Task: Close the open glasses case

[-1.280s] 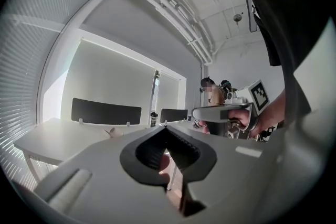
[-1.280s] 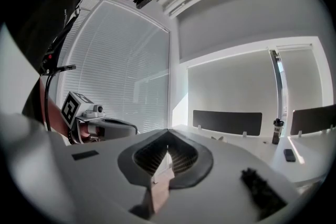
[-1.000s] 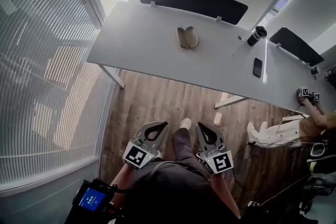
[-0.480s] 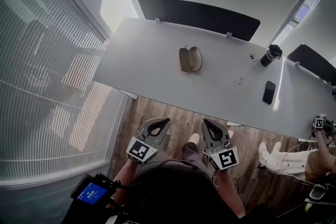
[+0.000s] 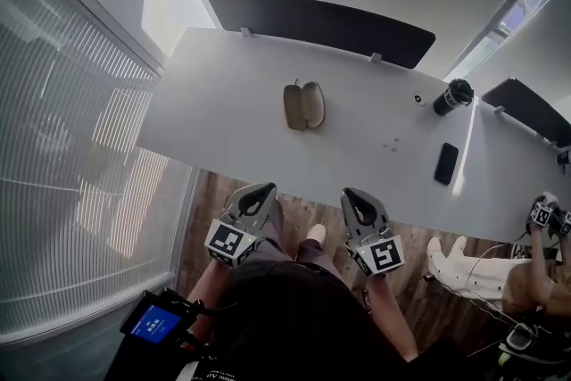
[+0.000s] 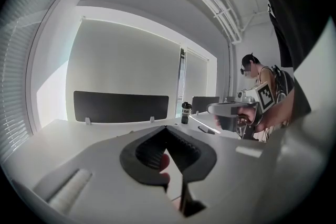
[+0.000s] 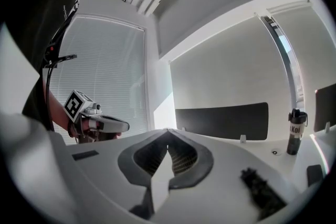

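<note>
1. Both pairs of jaws are pressed together and empty: the left gripper [image 6: 167, 128] and the right gripper [image 7: 168, 131] each show ribbed pads meeting at the tips, with nothing between them.
2. In the head view both grippers hang just beyond the near edge of the table [image 5: 223, 116], over the wooden floor [image 5: 214, 192] and well apart from the work.
3. The glasses case [image 5: 303, 105] lies open near the middle of the table, its two halves side by side. A dark bottle [image 5: 451, 95] and a phone [image 5: 445, 163] sit well to its right, out of the way.
4. Closing has not begun; the step in hand looks like the reach across to the case.
5. From this height I cannot tell lid from base, though the hinge is probably along the seam between the halves.
6. To do it well, steady one half with one gripper and use the other's joined tips to fold the free half over the hinge. Press down until it seats, since a lone push would likely slide the case across the smooth top.
</note>
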A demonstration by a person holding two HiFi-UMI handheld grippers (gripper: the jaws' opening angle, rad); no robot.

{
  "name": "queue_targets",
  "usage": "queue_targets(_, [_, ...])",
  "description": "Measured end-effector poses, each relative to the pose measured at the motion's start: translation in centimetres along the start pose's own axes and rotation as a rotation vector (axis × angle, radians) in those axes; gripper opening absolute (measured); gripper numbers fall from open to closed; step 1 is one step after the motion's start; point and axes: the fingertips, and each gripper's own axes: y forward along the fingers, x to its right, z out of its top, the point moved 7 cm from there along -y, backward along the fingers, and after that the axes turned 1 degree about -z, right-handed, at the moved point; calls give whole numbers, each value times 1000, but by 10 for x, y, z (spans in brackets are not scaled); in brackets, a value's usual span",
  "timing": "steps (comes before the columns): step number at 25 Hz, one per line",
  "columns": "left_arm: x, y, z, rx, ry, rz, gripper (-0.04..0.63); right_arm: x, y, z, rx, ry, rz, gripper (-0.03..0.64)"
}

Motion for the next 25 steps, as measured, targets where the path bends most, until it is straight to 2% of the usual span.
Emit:
queue_targets(5, [-47,45,-10,33,-61,-45,6,17,41,6,-23,-21,-34,5])
queue_targets(9, [-94,80,-24,-19,-96,-104,6,24,80,17,-59,10,-102,5])
queue_targets(13, [-134,111,-40,-72,-181,-147,6,30,126,20,-114,4,-138,5])
queue_targets(19, [-148,143,-67,-114,-254,-187,6,42,157,1,-176,44,-177,5])
queue_targets(22, [-150,158,-71,-153,-249,-187,6,51,163,-12,-200,97,-166,5])
queue_targets(25, [-153,175,-75,-204,-235,-153,6,64,165,-19,-228,109,-136,5])
